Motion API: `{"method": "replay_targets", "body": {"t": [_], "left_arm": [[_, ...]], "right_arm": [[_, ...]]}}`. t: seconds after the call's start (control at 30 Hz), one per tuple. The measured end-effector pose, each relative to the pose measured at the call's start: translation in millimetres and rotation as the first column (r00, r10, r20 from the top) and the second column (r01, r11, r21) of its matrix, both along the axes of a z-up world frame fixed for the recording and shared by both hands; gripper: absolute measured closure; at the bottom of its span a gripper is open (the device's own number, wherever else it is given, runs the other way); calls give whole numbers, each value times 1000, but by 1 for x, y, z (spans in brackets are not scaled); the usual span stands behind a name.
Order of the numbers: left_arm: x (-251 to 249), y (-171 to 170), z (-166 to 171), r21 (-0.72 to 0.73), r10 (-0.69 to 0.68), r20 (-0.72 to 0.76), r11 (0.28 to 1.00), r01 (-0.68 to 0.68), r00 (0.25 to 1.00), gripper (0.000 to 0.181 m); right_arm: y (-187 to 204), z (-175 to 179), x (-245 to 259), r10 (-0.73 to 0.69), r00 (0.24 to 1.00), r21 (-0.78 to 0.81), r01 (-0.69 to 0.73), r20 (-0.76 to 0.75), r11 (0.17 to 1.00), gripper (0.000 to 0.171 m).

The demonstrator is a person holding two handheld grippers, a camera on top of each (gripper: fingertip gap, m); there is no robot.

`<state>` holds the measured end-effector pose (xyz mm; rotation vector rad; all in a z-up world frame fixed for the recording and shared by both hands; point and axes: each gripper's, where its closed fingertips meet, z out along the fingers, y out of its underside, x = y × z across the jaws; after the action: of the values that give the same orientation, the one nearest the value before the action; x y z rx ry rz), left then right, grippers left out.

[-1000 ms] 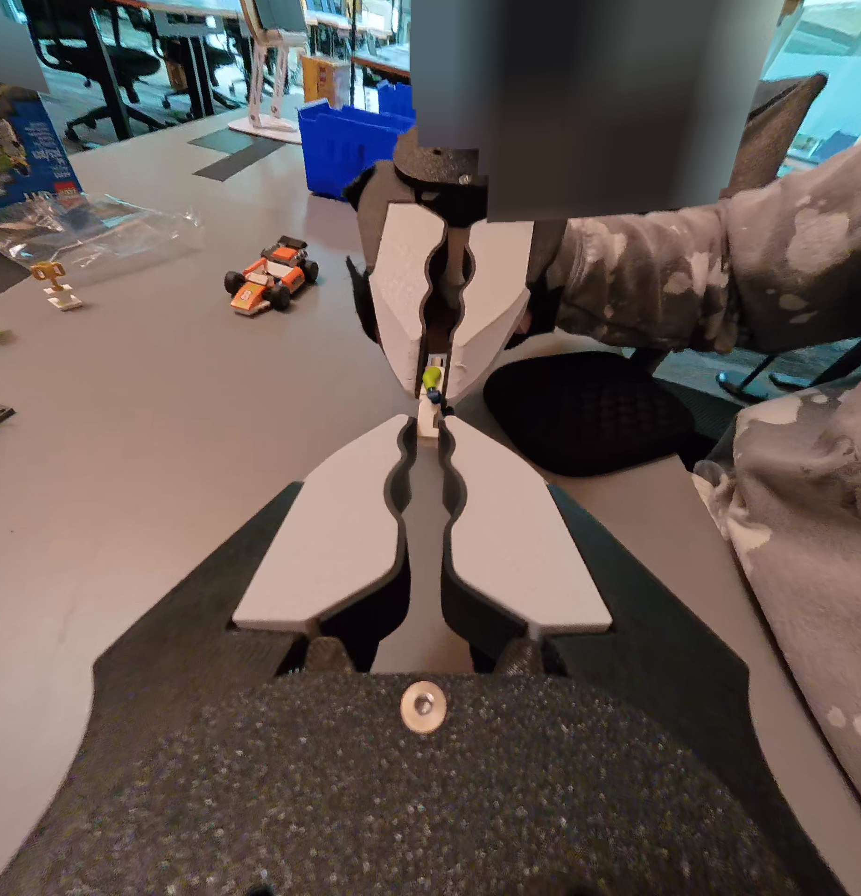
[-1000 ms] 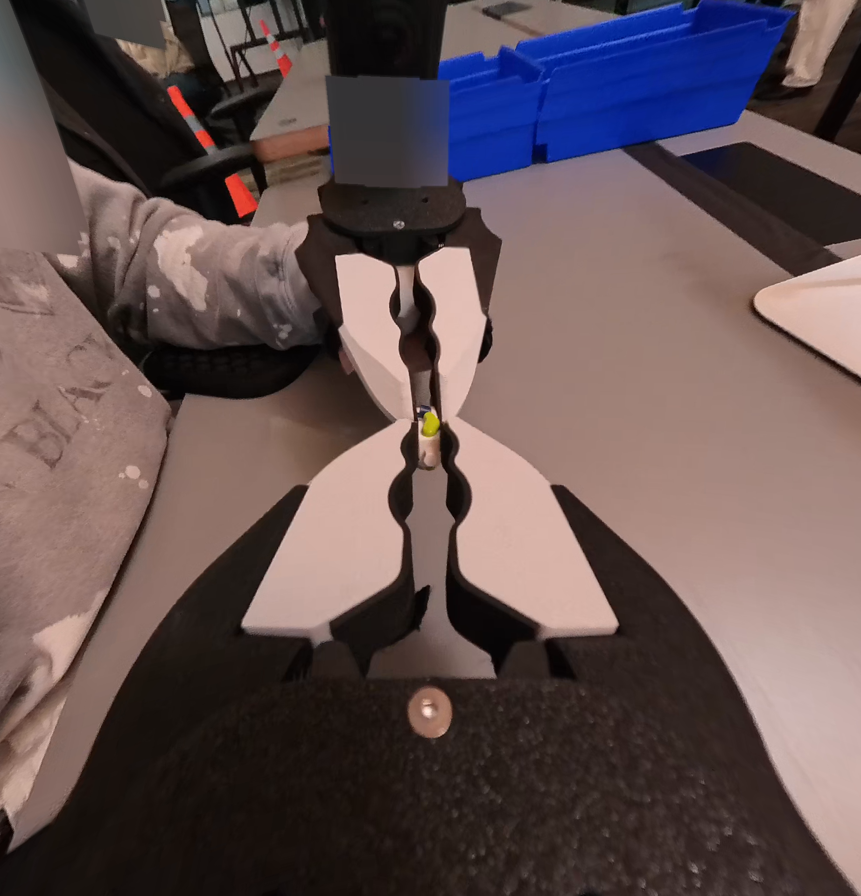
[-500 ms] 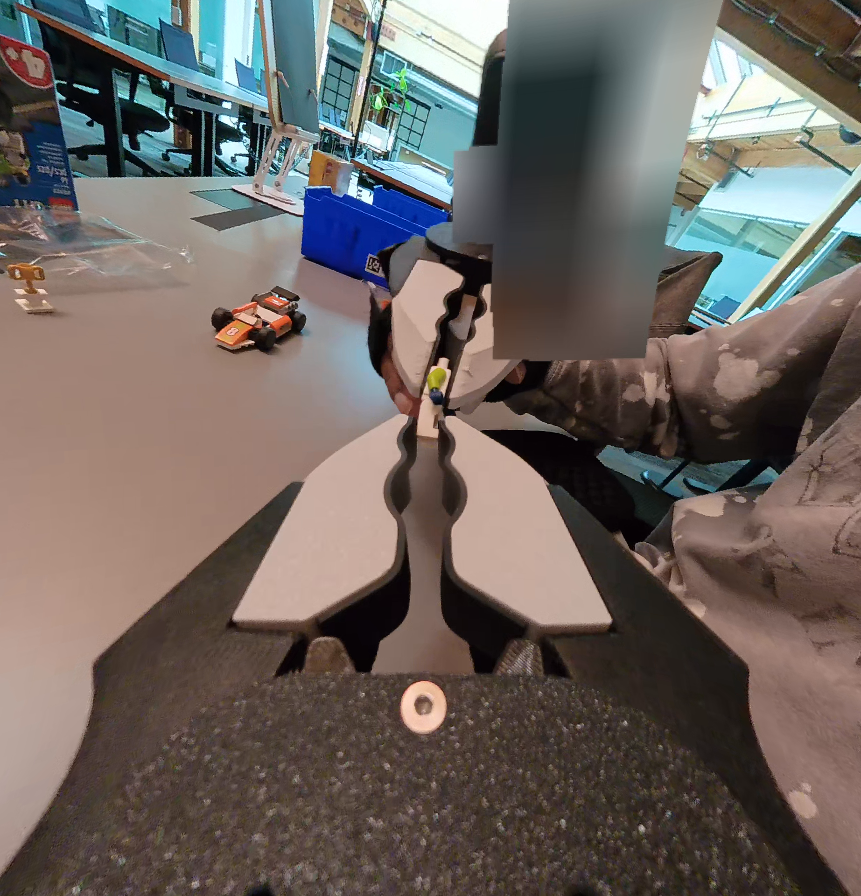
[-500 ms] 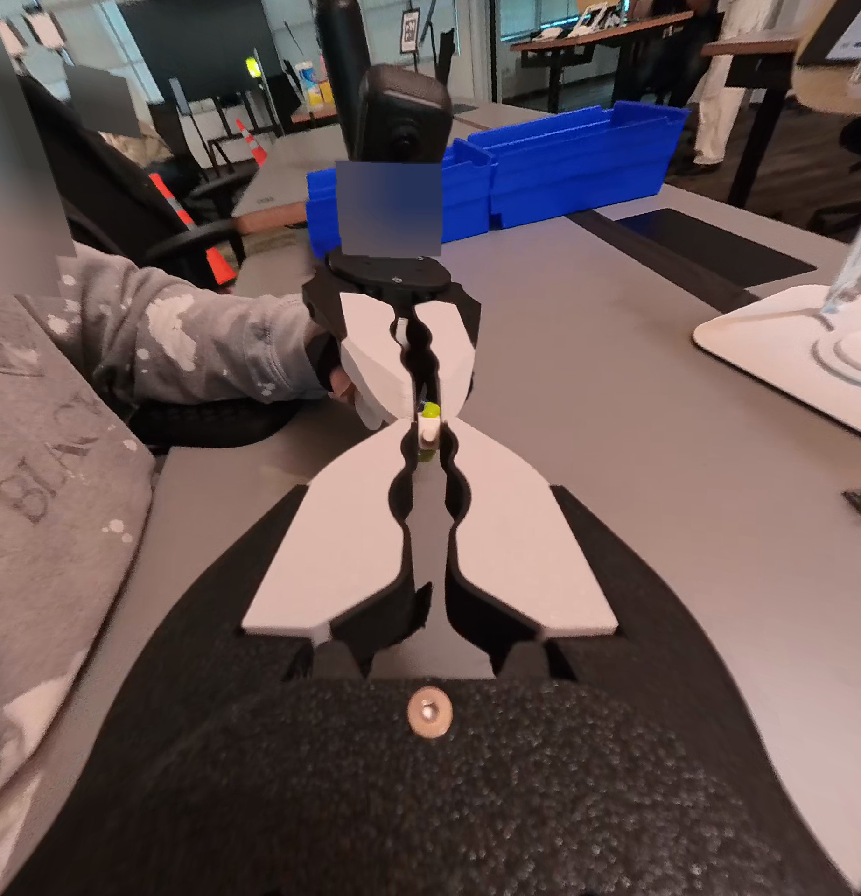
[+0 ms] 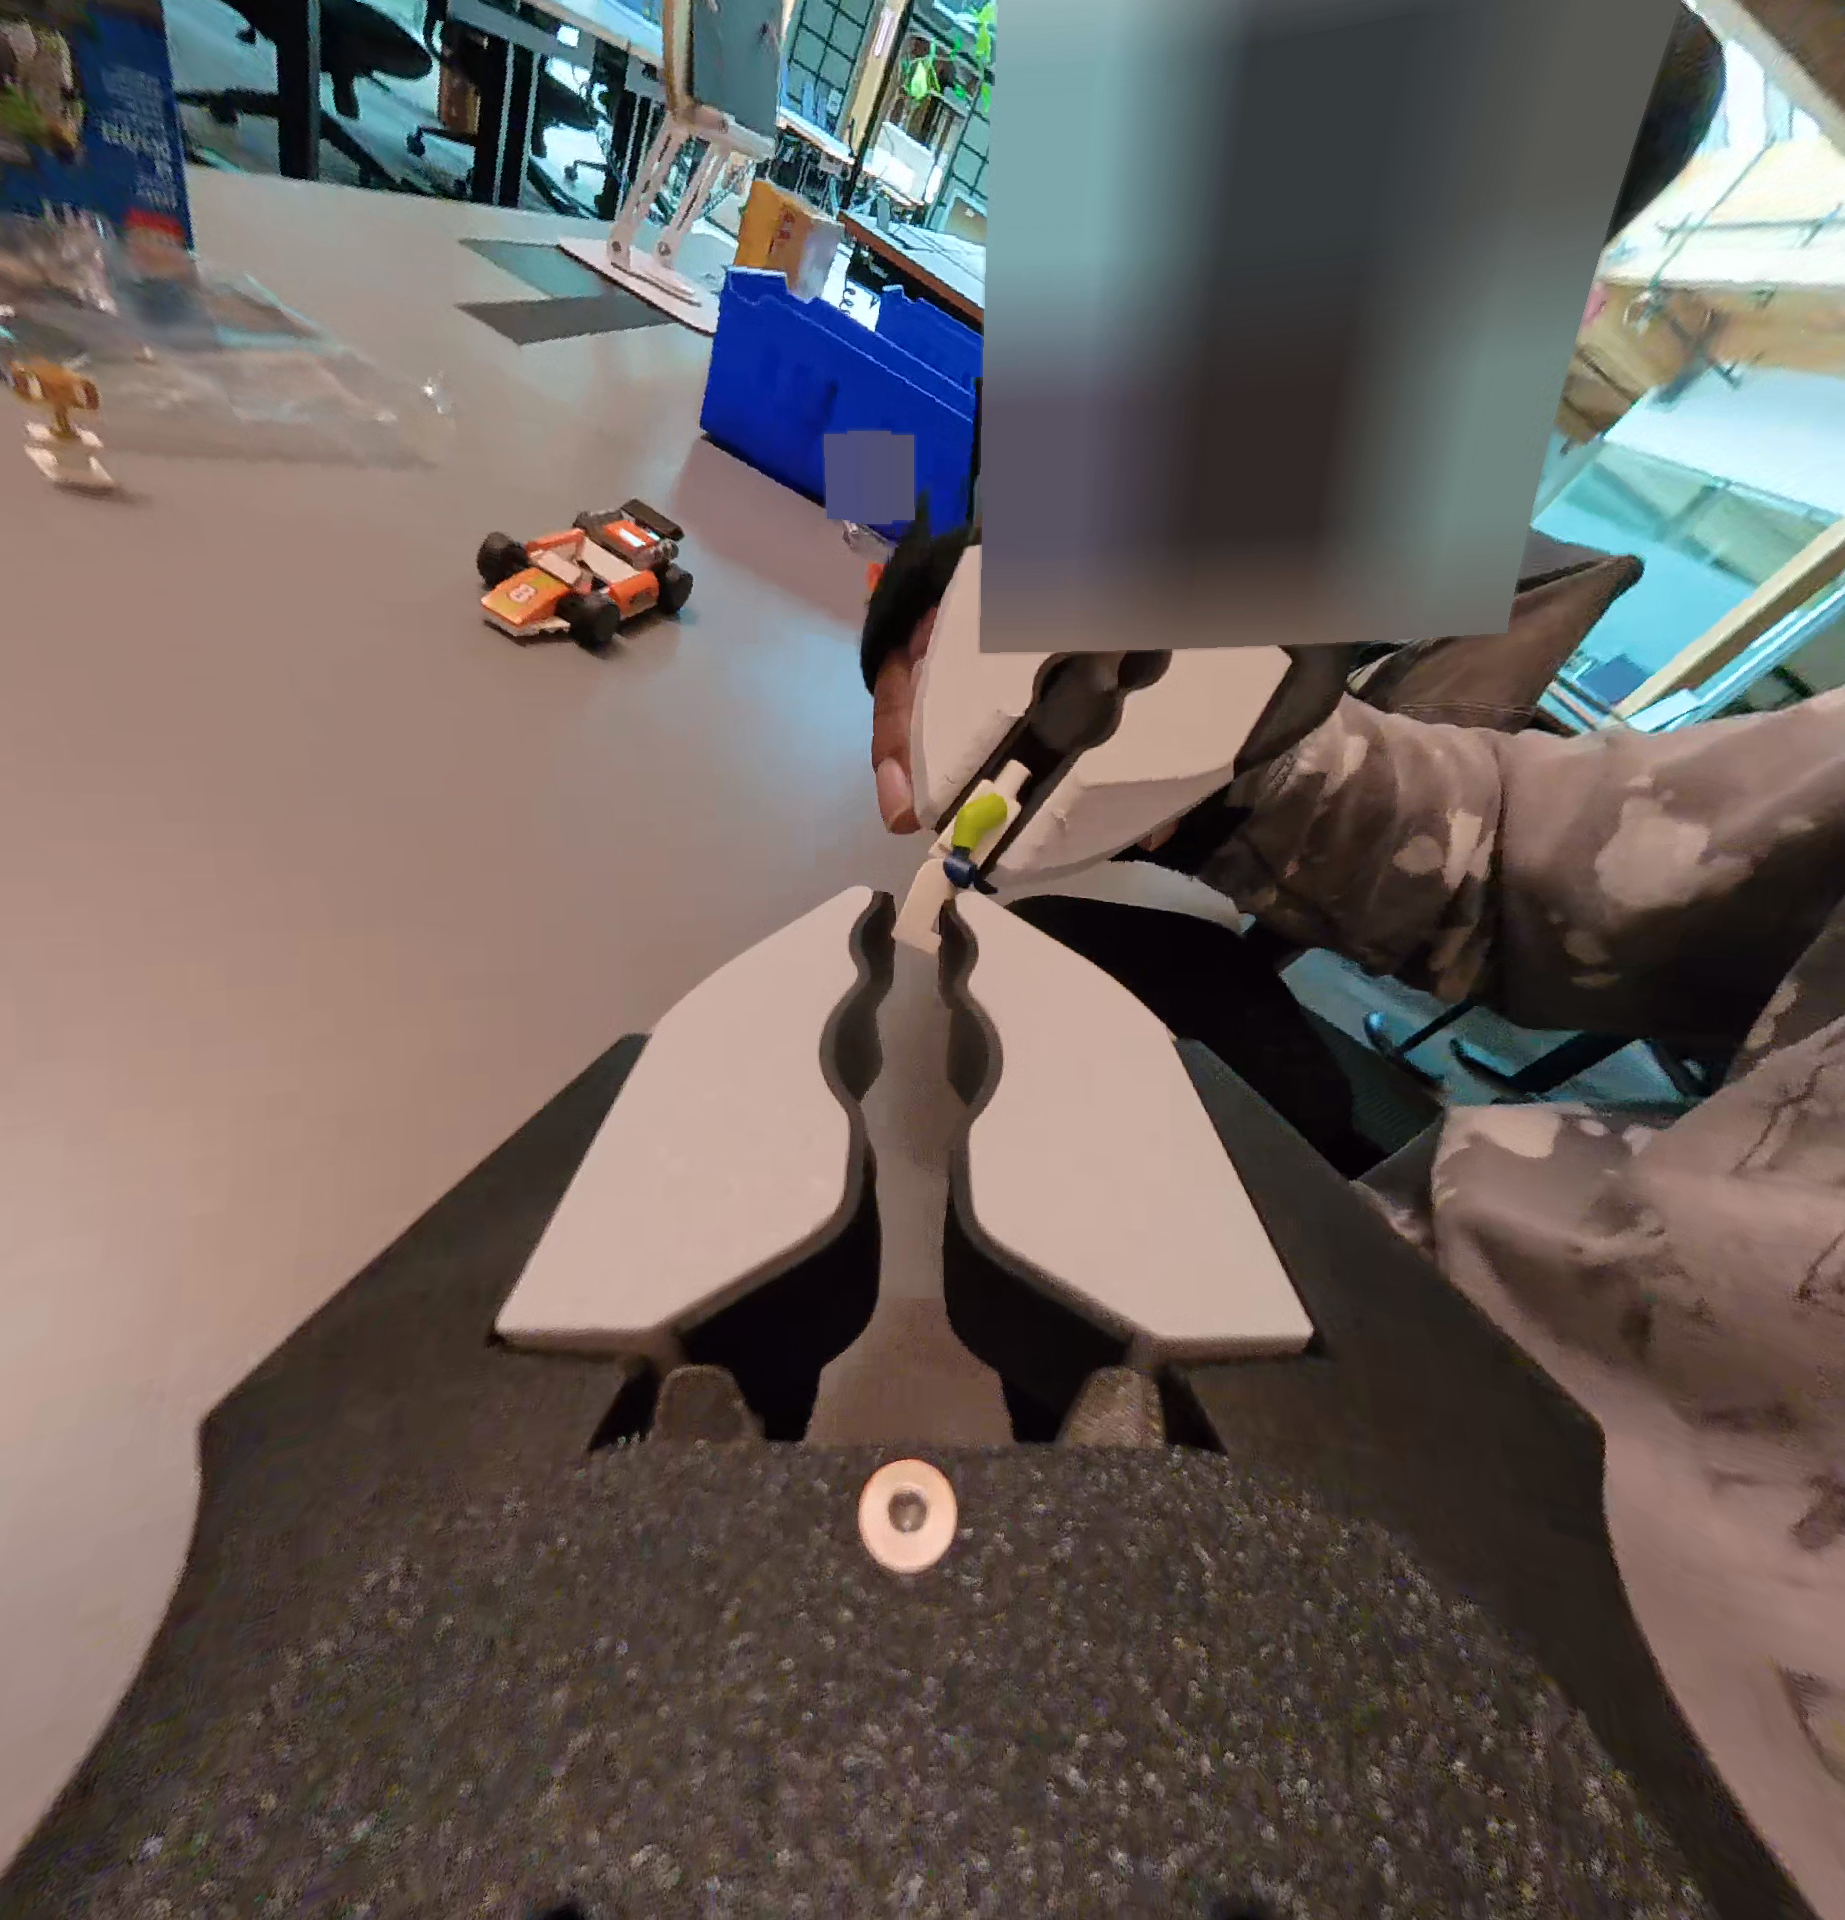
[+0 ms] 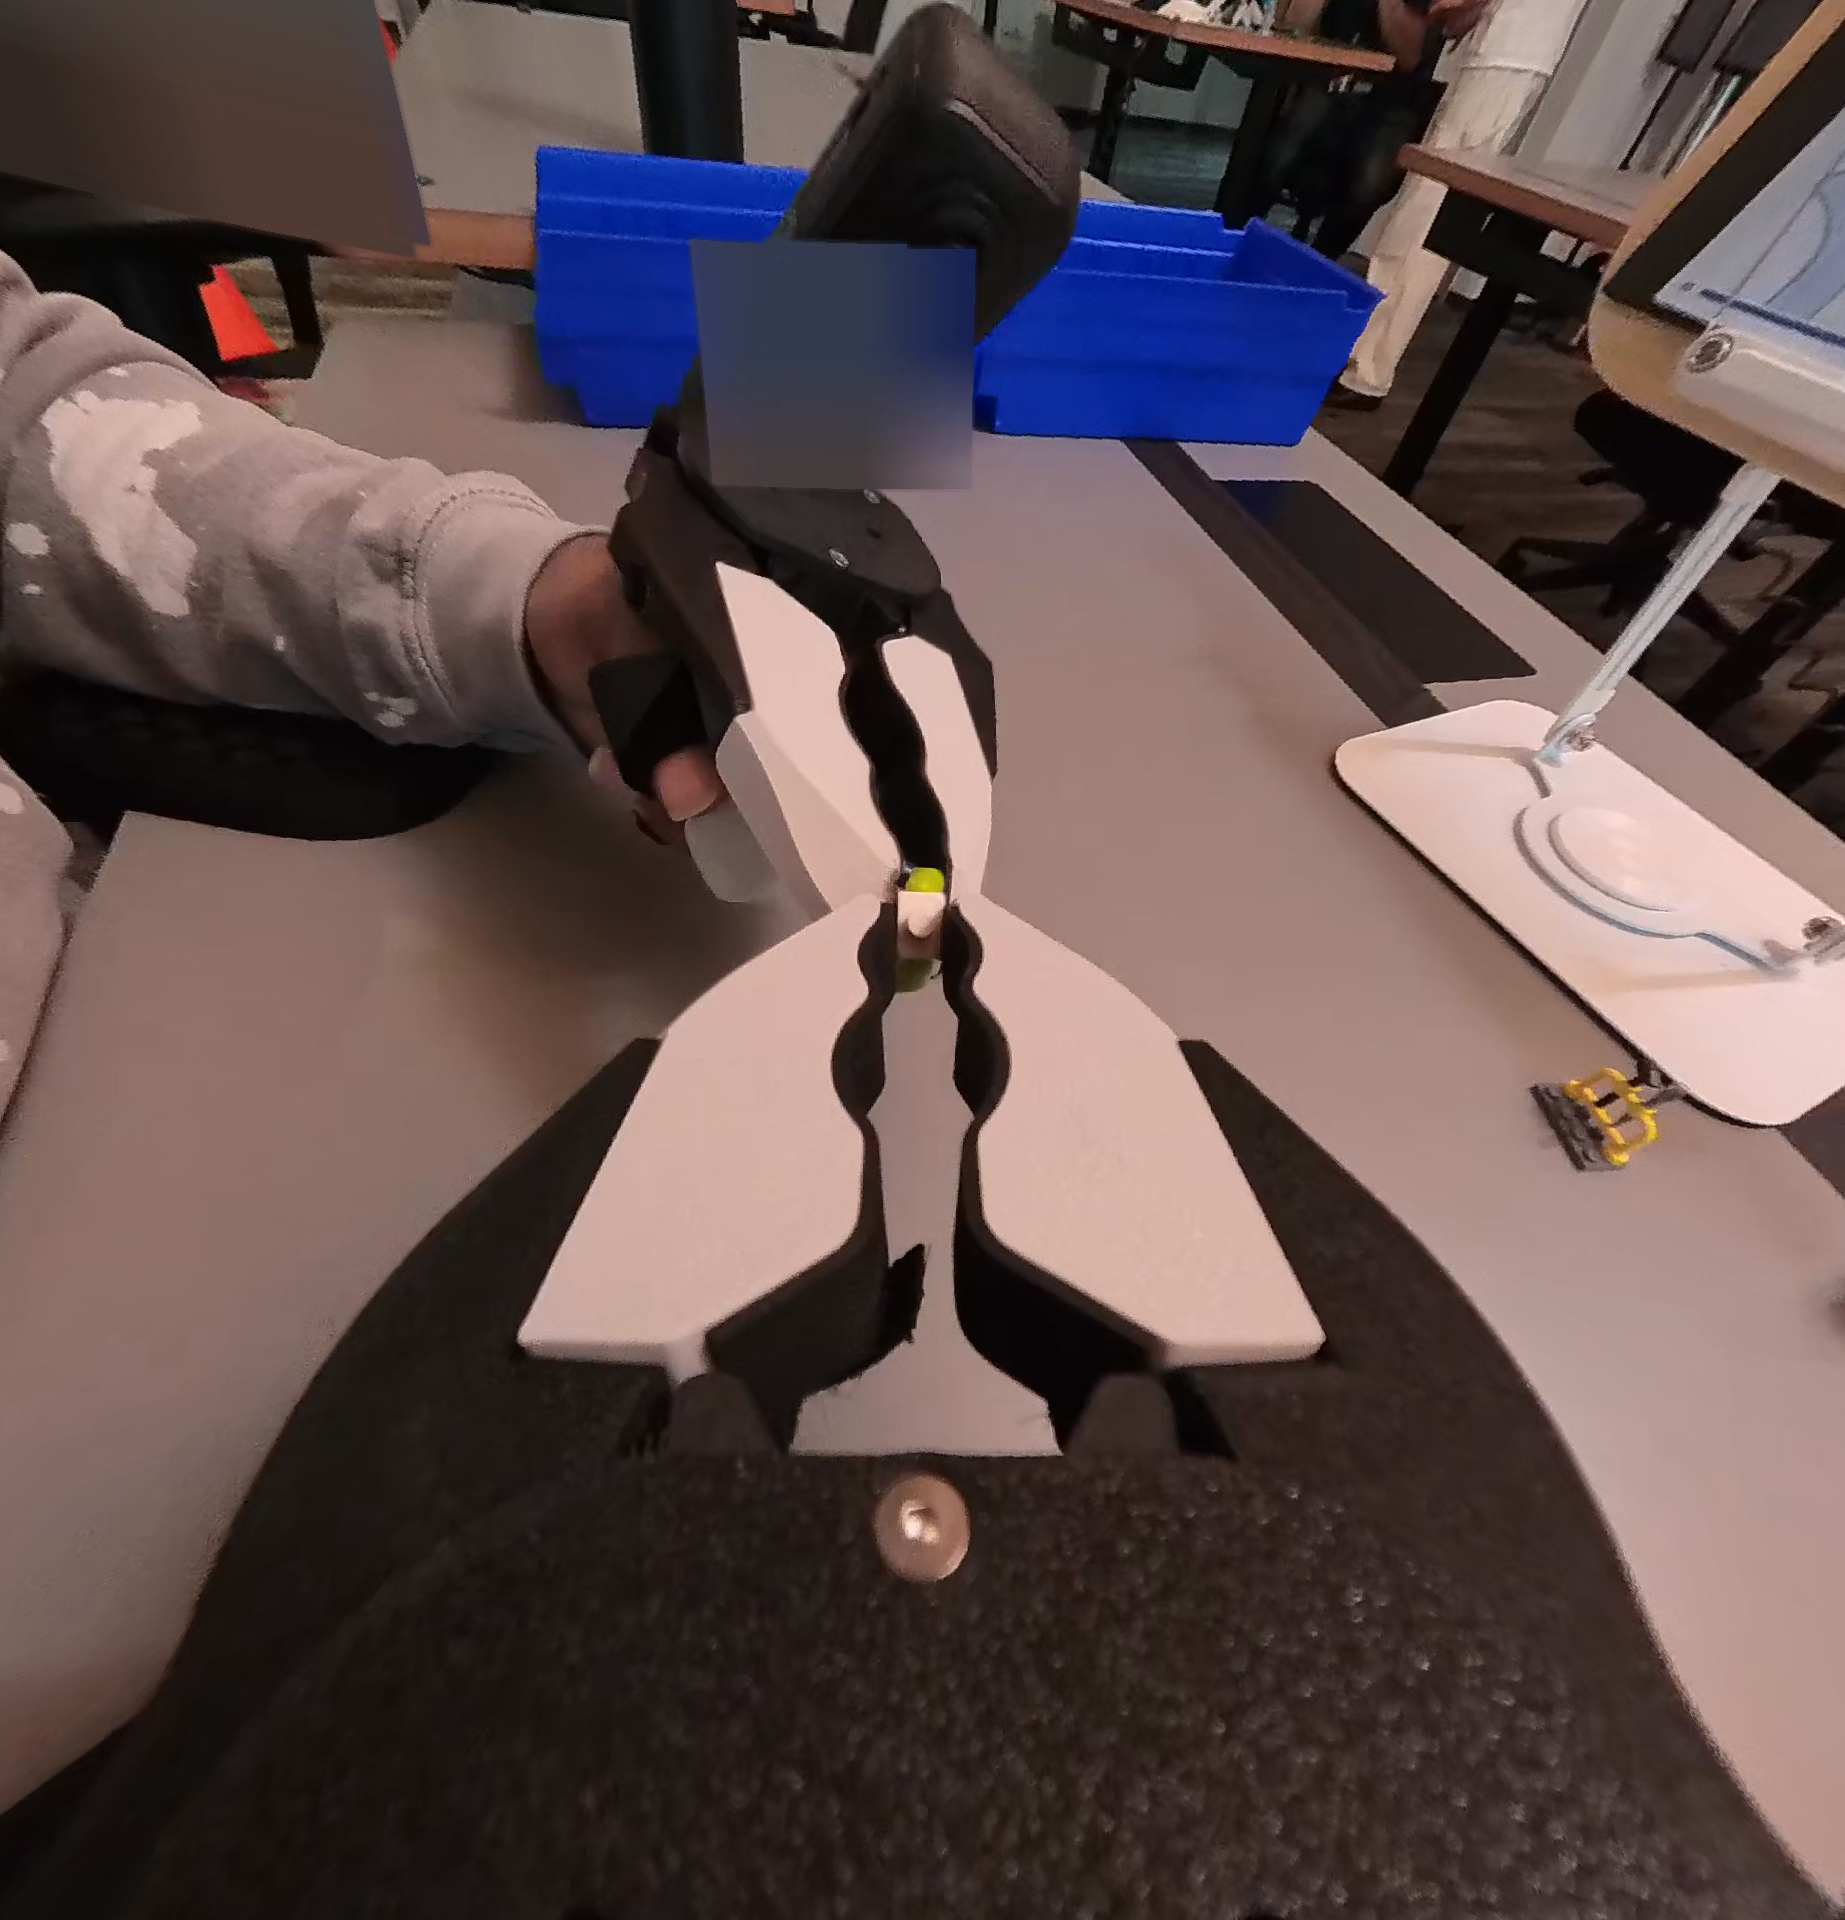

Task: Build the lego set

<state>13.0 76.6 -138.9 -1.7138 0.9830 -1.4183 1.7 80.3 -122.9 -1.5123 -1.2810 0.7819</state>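
A small lego assembly [image 5: 923, 906], white with a lime-green and blue part, is held in the air between both grippers, tip to tip. My left gripper [image 5: 918, 920] is shut on its white end. My right gripper [image 5: 1001, 821] faces it, tilted to the right, and is shut on the lime-green end. In the right wrist view the right gripper [image 6: 916, 930] pinches the assembly [image 6: 916, 920], and the left gripper [image 6: 923, 873] meets it from above, held by a hand [image 6: 585, 665]. The grey table [image 5: 274, 831] lies below.
An orange race car [image 5: 582, 585], a clear plastic bag [image 5: 222, 374], a small gold trophy [image 5: 61, 421] and a blue bin [image 5: 835, 416] are on the table. In the right wrist view a white stand base [image 6: 1624, 894] and a yellow-black lego piece [image 6: 1604, 1117] lie at the right. The grippers are tip to tip, or close to it. The yellow-black lego piece [image 6: 1604, 1117] is about equally far from each gripper, around 25 centimeters.
Both grippers have risen from the table with the assembly still pinched between them. The right gripper has tilted to the right in the left wrist view.
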Motion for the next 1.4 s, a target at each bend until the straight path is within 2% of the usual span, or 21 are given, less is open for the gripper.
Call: {"method": "replay_targets", "body": {"t": [0.13,0.27,0.37,0.43,0.57,0.9,1.03,1.23,1.3,1.33,1.4], "left_arm": [[1,0,-5,21,3,-43,1000,-2,999,172],[1,1,-17,150,35,-167,989,-9,985,172],[1,-1,-22,198,40,-225,980,6,974,172],[1,-3,-26,212,31,-258,977,25,966,172],[0,-10,-30,190,-19,-284,979,76,959,173],[8,-38,-26,58,-203,-219,974,220,954,173],[10,-53,-27,29,-301,-189,950,312,935,173],[12,-68,-27,22,-371,-184,924,382,910,173],[12,-67,-28,24,-372,-183,924,382,910,173],[11,-66,-28,26,-364,-179,927,374,914,172],[8,-57,-23,24,-334,-143,940,341,932,173]], "right_arm": [[-1,-5,2,15,998,-26,-14,60,1000,163],[-4,-11,2,87,968,-25,-84,234,996,153],[-7,-18,0,148,909,-6,-158,390,987,153],[-8,-23,-1,182,862,20,-217,474,976,160],[-15,-30,-2,262,773,24,-338,578,941,164],[-46,-26,3,479,575,-3,-638,663,770,167],[-61,-26,5,549,477,-70,-708,687,702,167],[-76,-25,9,609,345,-157,-769,715,620,167],[-76,-26,9,609,342,-164,-766,716,622,167],[-73,-25,8,598,364,-155,-751,714,642,167],[-58,-17,3,533,493,-110,-654,688,748,157]]}}
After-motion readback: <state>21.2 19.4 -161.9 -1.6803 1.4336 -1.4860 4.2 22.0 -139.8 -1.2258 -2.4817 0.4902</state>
